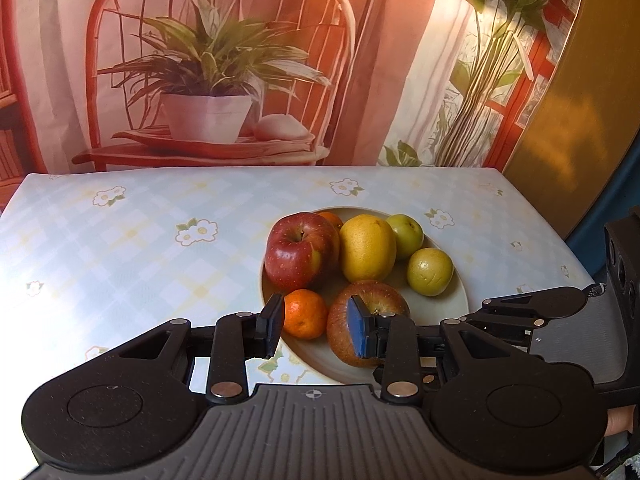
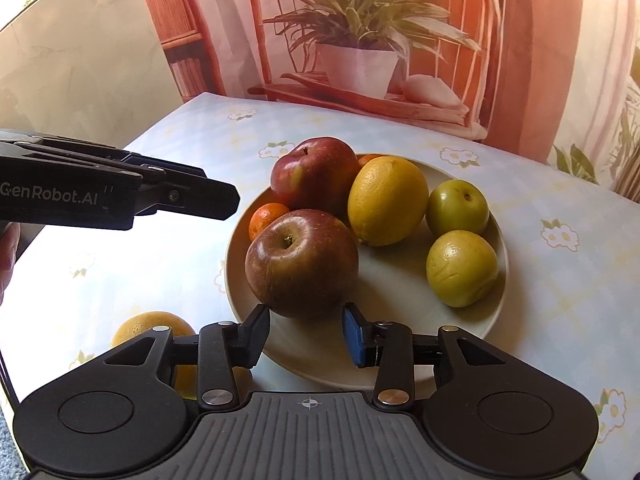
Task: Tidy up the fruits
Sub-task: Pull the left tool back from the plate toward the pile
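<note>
Right wrist view shows the right gripper [image 2: 306, 338] with jaws apart, nothing held, just before the near apple [image 2: 302, 262] on the plate [image 2: 400, 364]. An orange fruit [image 2: 150, 326] hides behind it. Left gripper [image 1: 316, 326] is empty too.

A plate [image 2: 460, 328] is set on the table [image 2: 560, 280], loaded with two apples [image 2: 302, 262], a lemon [image 2: 387, 200], two round fruits [image 2: 460, 268] on the right and a mandarin [image 2: 264, 218] tucked left. Another citrus [image 2: 140, 326] is left off-plate, nearer.
</note>
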{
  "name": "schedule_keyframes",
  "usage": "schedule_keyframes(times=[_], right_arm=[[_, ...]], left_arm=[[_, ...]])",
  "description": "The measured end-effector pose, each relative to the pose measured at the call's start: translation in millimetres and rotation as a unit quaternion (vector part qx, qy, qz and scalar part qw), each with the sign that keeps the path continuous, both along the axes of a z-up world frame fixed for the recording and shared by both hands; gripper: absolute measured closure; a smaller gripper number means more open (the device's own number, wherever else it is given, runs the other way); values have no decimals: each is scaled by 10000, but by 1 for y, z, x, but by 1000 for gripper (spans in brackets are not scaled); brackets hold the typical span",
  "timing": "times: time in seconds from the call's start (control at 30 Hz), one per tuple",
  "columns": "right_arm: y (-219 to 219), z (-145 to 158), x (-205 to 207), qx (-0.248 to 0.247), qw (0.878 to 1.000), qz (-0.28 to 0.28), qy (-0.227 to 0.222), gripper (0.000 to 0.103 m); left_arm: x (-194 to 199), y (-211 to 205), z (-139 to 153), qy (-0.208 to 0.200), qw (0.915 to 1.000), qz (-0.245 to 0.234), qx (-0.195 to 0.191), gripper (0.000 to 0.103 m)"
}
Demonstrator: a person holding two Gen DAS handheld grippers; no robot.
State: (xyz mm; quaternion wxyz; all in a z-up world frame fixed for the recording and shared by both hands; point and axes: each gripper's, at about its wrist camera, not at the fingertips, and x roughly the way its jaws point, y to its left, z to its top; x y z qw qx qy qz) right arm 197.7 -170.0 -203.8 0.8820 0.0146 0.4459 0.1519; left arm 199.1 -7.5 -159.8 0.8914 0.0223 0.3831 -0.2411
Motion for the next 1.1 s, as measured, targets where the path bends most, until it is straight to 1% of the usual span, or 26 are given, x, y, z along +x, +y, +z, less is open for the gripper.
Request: schedule_keyframes(times=[0.43,0.63,0.8,1.1], right_arm=[[-1,7,-11,-124,9999,-91,-35,66],[-4,10,-20,-107,9998,-174,-83,66],[-4,11,-29,-39,9997,-229,-116,66],[-3,13,-46,31,9993,-314,-181,66]], left_arm=[[-23,19,5,-176,9994,173,257,67],[-34,28,6,-206,9989,327,247,67],[-42,38,4,-148,9986,497,84,67],[-57,47,0,-139,9977,670,19,67]])
